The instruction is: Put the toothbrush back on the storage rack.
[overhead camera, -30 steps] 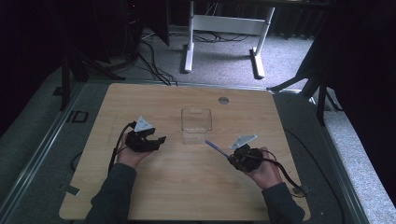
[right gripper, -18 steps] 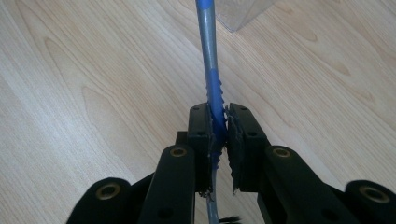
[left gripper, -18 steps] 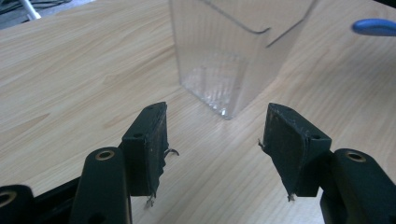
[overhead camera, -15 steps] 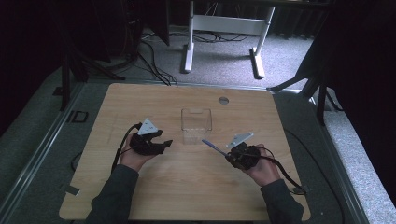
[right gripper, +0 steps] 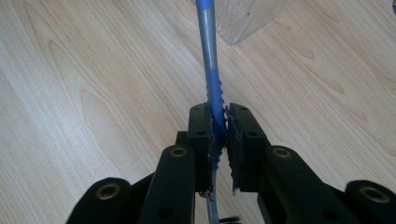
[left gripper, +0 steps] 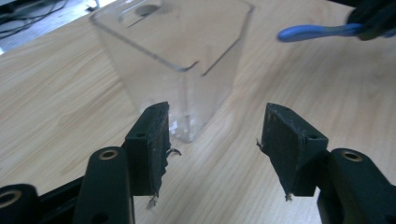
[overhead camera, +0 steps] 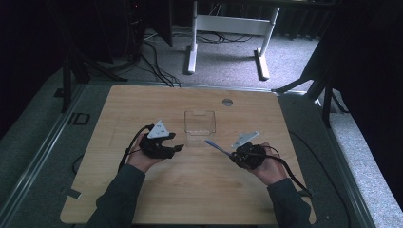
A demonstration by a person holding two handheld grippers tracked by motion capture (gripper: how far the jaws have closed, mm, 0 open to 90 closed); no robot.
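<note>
Blue-handled tool [right gripper: 214, 88], slim ridged plastic grip with grey shaft, sitting clamped between right gripper [right gripper: 219, 140] fingers, tip pointing toward clear container [overhead camera: 199, 124] at desk centre. Container: transparent hard plastic, square walls, open top, standing upright on desk [overhead camera: 199, 194], pale wood grain. Left gripper [left gripper: 212, 149] fingers partly open, just been closing, holding nothing, container's near corner just ahead of left finger. Round metal grommet [overhead camera: 227, 101] at far desk edge. White desk frame [overhead camera: 228, 28] standing behind on grey carpet.
</note>
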